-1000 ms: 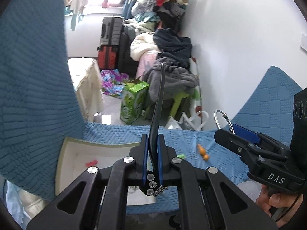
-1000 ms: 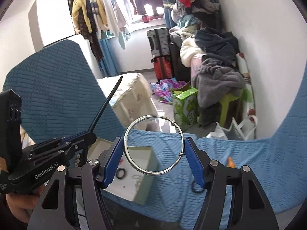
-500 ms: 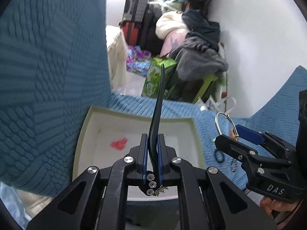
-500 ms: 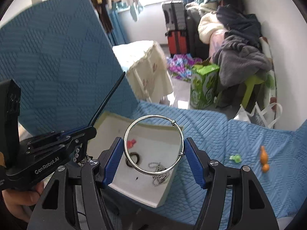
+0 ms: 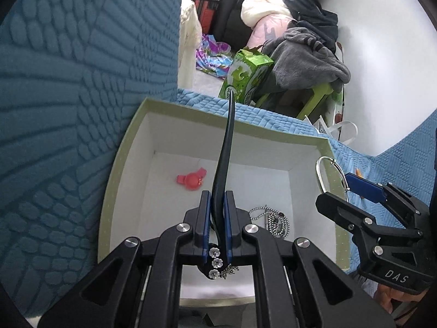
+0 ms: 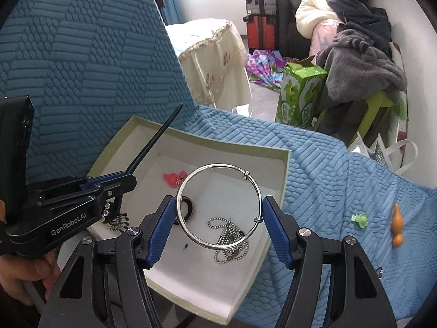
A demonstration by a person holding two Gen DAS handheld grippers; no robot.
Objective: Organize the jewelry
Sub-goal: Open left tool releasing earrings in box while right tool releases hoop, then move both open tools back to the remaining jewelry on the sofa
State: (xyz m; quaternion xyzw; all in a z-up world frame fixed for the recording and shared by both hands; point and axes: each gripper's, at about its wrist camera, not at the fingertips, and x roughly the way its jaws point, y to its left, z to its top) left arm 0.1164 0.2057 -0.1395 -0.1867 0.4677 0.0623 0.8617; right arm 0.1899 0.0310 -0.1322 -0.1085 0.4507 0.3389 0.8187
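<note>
A white box with a pale green rim lies on the blue quilted cover. Inside it are a red piece, a bead chain and a dark ring. My left gripper is shut on a black hair stick with silver flowers at its near end, over the box. My right gripper is shut on a silver bangle, held above the box's right part.
On the cover right of the box lie a green charm and an orange piece. A raised blue cushion stands at the left. Beyond the edge are a green carton, piled clothes, suitcases and a draped table.
Both grippers have come down toward the box, which now fills the middle of both views. The hair stick and the bangle stay gripped.
</note>
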